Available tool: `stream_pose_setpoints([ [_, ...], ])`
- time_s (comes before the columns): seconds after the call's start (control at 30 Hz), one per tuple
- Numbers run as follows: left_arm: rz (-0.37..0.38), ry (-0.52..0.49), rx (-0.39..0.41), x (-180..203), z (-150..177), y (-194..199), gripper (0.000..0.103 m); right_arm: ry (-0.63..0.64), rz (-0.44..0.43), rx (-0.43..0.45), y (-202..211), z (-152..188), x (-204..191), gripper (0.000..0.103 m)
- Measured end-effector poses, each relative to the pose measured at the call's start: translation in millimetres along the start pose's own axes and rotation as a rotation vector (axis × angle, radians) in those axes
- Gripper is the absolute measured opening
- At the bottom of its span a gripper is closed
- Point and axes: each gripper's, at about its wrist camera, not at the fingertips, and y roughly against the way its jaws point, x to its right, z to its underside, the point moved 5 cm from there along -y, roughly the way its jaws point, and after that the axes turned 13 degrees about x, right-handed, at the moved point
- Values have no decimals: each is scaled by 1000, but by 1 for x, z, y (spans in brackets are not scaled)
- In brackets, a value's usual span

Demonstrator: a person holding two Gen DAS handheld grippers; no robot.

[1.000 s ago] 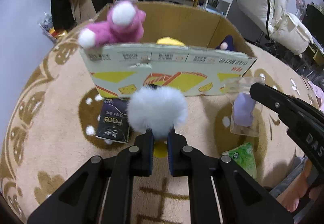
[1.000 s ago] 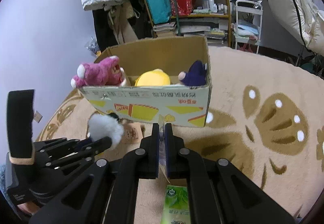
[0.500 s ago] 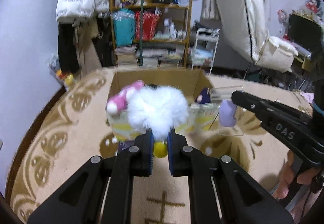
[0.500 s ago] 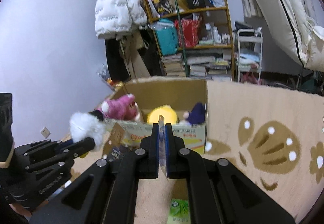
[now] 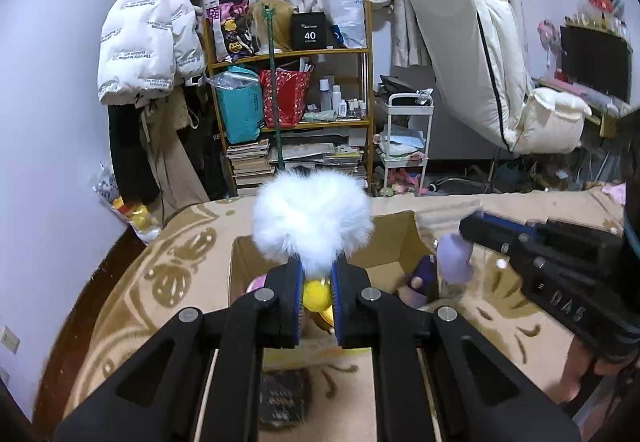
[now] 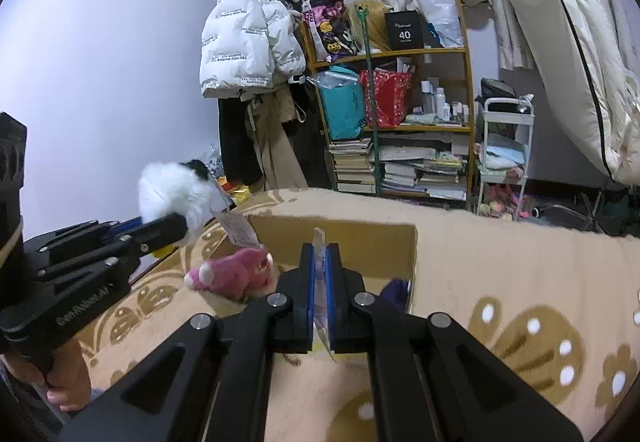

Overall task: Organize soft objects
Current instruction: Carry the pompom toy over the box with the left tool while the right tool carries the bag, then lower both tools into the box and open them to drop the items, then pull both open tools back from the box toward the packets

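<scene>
Beige carpet with brown flower pattern (image 6: 500,266) covers the floor; cluttered wooden shelf (image 6: 400,90) and white puffer jacket (image 6: 248,46) at the back wall. On the carpet sits an open cardboard box (image 6: 360,238), the collecting point by the look of it. Inside, a pink plush (image 6: 236,274) lies toward the box's left side in the right wrist view, with a yellow plush (image 5: 318,294) and a dark purple plush (image 6: 394,292) partly seen. Step in hand, as I judge it: both items are lifted and being carried to the box; neither is released. Left gripper (image 5: 316,306) is clamped on the base of a white fluffy pompom toy (image 5: 312,218), jaws narrow, fur bulging above the fingers; a paper tag (image 6: 240,230) dangles from it in the right wrist view, and a little black shows at its top. It hangs in the air over the near-left corner of the box. Right gripper (image 6: 319,298) is pinched nearly closed on the thin edge of a clear plastic packet (image 6: 320,282); the left wrist view shows a lilac soft thing (image 5: 454,254) inside, hanging above the box's right side. Next move would call for bringing each load over the open mouth, lowering it past the rim, then opening the jaws; the packet is slippery and held by an edge only, so it may swing. The fluffy toy looks light and squashy and should drop clean. A dark booklet (image 5: 282,398) lies on the carpet in front of the box.
</scene>
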Motion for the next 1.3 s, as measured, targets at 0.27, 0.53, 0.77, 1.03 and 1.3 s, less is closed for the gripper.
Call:
stream_pose_setpoints([
  [0.27,9,43,-69,-3,21,-40,13,-63,-37,7,-31,8,12,7],
  [0.53,-44,59,-157,-10,38,-64,16,-87,-32,-59,-57,32,20,9],
  [0.77,-76,103,-187,-29,44,-59,17,-123,-24,-85,-59,36,31,10],
  [1.03,-94,106,-199,-39,48,-31,40,-146,-9,-123,-40,45,29,44],
  [1.3,-82,112,-224,-39,53,-2,69,-163,25,-152,-11,50,21,80],
])
